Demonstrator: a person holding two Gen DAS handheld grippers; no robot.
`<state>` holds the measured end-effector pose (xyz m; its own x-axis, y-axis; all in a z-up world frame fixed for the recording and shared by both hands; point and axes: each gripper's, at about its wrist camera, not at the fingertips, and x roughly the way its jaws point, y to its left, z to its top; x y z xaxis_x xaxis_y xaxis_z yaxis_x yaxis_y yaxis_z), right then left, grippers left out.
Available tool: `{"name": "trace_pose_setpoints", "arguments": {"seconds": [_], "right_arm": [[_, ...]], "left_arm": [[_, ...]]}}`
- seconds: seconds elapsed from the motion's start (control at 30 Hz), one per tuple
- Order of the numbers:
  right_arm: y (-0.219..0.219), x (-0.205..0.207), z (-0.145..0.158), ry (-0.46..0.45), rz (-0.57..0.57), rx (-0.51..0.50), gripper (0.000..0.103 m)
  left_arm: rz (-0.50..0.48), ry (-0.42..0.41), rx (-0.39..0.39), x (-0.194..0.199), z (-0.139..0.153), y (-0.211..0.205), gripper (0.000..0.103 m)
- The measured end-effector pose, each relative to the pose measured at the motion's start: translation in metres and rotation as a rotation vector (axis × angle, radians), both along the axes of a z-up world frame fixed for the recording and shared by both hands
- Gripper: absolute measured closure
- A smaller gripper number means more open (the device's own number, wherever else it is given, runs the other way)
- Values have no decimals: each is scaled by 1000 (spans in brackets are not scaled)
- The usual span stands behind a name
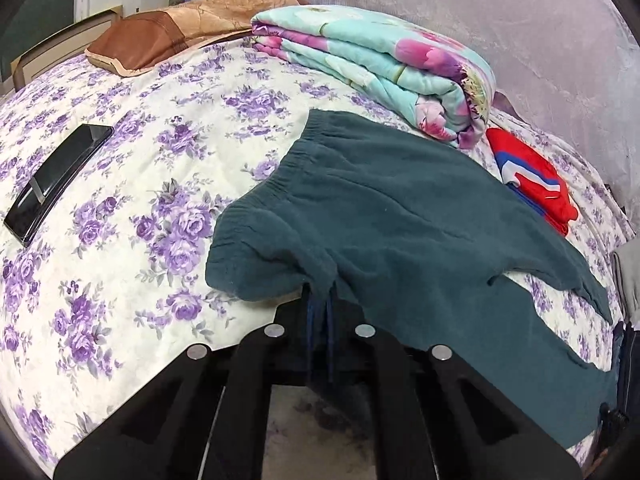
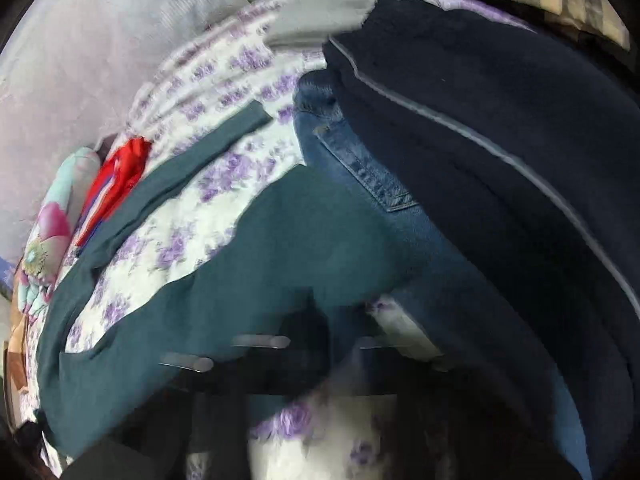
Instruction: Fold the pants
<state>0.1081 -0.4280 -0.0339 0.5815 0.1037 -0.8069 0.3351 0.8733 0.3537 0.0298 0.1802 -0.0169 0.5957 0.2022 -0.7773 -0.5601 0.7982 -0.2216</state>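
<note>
Now my left tool (image 1: 320, 300) grips the teal pants (image 1: 400, 216) at the waistband corner on the floral bed (image 1: 120, 240); their legs run away rightward toward my right tool (image 2: 320, 344), too blurred to tell whether closed, beside jeans (image 2: 360, 168).

The left wrist view is bright and sharp – straight lines bend near the dark round edges. The right wrist view is smeared with blur, dimmer at the bottom.
</note>
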Motion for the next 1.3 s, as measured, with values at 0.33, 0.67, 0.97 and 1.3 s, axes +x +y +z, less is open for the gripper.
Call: {"name": "trace_pose_setpoints", "arguments": {"seconds": [0.33, 0.67, 0.97, 1.3], "right_arm": [[-20, -87, 40, -7, 65, -34, 95], [20, -91, 97, -188, 64, -423, 34], [60, 88, 81, -216, 199, -278, 36], [47, 200, 6, -21, 44, -119, 85]], "left_arm": [[-12, -58, 19, -48, 36, 23, 99], [212, 24, 261, -82, 46, 45, 48], [-84, -187, 296, 39, 85, -43, 17], [-213, -95, 312, 101, 5, -73, 17]]}}
